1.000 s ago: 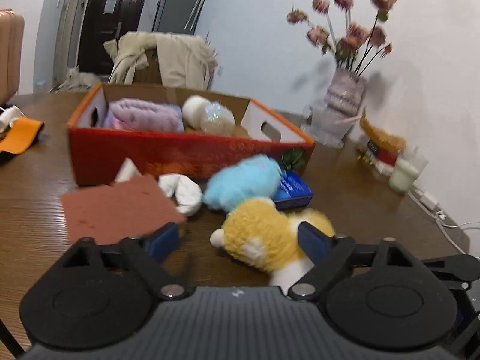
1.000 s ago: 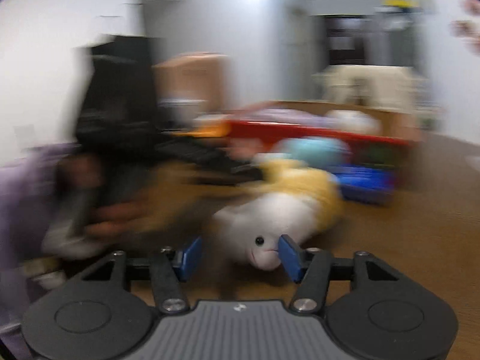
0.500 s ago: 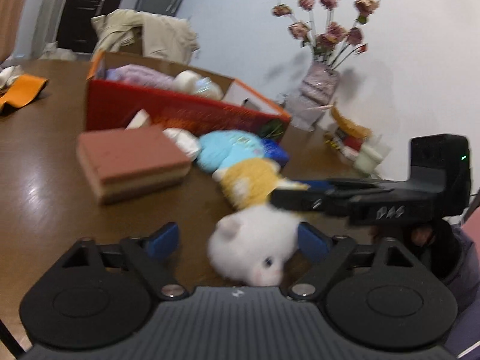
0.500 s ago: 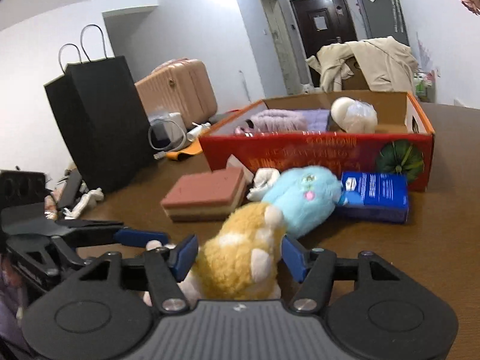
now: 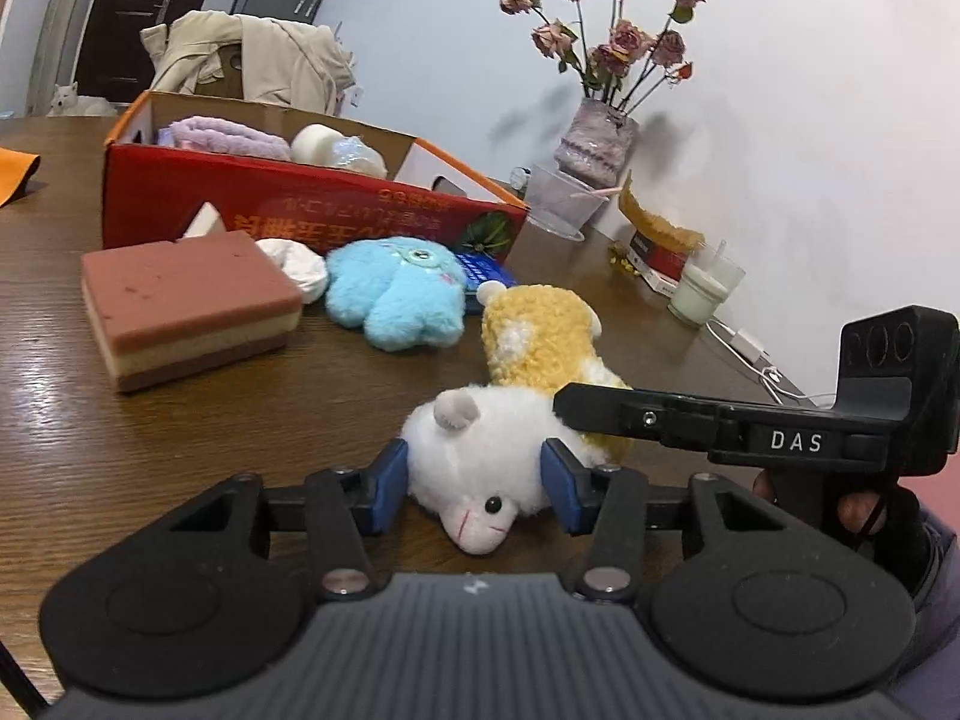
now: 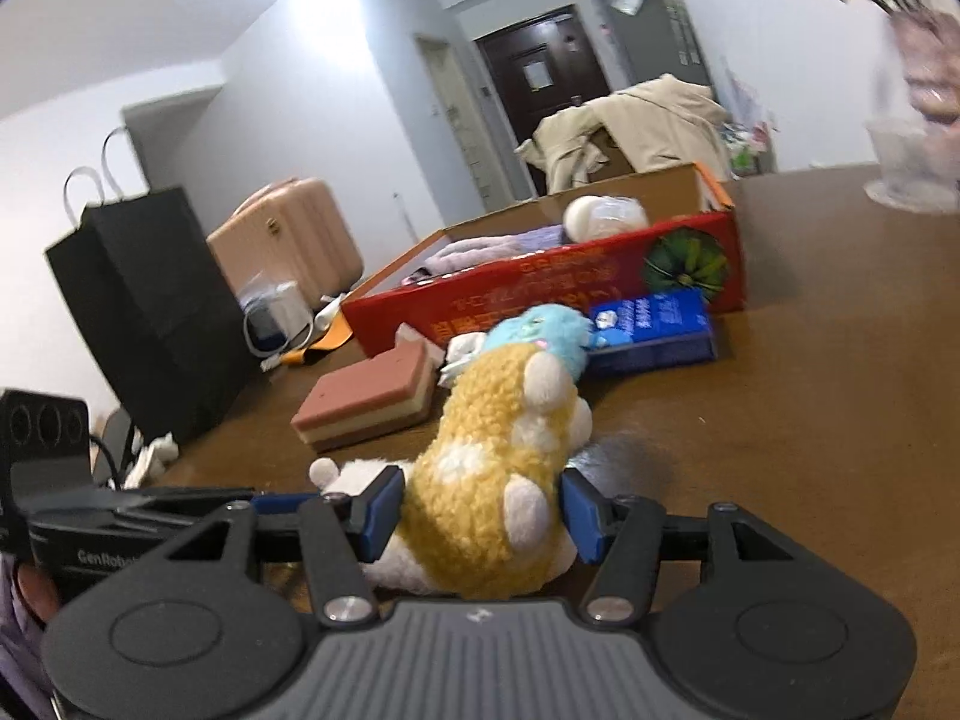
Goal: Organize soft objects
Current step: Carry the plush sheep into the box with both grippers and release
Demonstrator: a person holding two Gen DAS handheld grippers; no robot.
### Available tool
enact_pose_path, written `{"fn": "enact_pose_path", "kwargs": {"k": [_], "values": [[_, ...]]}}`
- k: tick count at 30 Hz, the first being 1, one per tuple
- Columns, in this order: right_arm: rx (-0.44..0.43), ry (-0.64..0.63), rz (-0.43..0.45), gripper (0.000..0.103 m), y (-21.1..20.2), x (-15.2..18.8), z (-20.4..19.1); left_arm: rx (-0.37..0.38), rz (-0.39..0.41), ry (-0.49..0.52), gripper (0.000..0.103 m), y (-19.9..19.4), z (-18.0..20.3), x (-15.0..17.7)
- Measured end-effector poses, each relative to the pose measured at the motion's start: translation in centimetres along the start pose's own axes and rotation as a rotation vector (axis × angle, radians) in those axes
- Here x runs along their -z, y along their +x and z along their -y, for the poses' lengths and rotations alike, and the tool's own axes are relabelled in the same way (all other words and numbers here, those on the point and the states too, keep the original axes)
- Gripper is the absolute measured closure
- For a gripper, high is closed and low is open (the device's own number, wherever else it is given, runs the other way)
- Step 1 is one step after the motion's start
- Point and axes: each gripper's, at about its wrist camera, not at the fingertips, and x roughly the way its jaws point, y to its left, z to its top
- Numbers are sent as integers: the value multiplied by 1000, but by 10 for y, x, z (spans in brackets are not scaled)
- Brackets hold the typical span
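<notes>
A yellow and white plush animal (image 5: 540,336) lies on the brown table. My left gripper (image 5: 474,483) is shut on its white head. My right gripper (image 6: 480,510) is shut on its yellow body (image 6: 492,480) from the other side. A blue plush (image 5: 396,288) lies behind it, also in the right wrist view (image 6: 540,330). A layered sponge block (image 5: 180,300) lies left. A red cardboard box (image 5: 288,198) at the back holds a purple towel (image 5: 222,135) and a white ball (image 5: 321,141).
A vase of dried roses (image 5: 594,144), a plastic cup (image 5: 558,198) and a candle jar (image 5: 702,294) stand along the right wall. A blue packet (image 6: 654,330) lies by the box. A black paper bag (image 6: 144,300) and pink suitcase (image 6: 288,240) stand left.
Both grippers have closed in on the plush: the left jaws narrowed onto its head, the right jaws onto its body. The plush has been pulled nearer, away from the blue plush.
</notes>
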Motion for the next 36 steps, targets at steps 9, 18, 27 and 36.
{"fn": "enact_pose_path", "kwargs": {"k": [9, 18, 27, 36], "values": [[25, -29, 146, 55, -17, -51, 4, 75, 86, 57, 59, 5, 11, -61], [71, -77, 102, 55, 70, -187, 45, -41, 68, 40, 59, 82, -19, -193], [260, -89, -133, 56, 213, -224, 96, -232, -158, -19, 65, 208, -90, -242], [310, -297, -134, 52, 226, -210, 80, -239, -29, -56, 47, 178, -101, -245]]}}
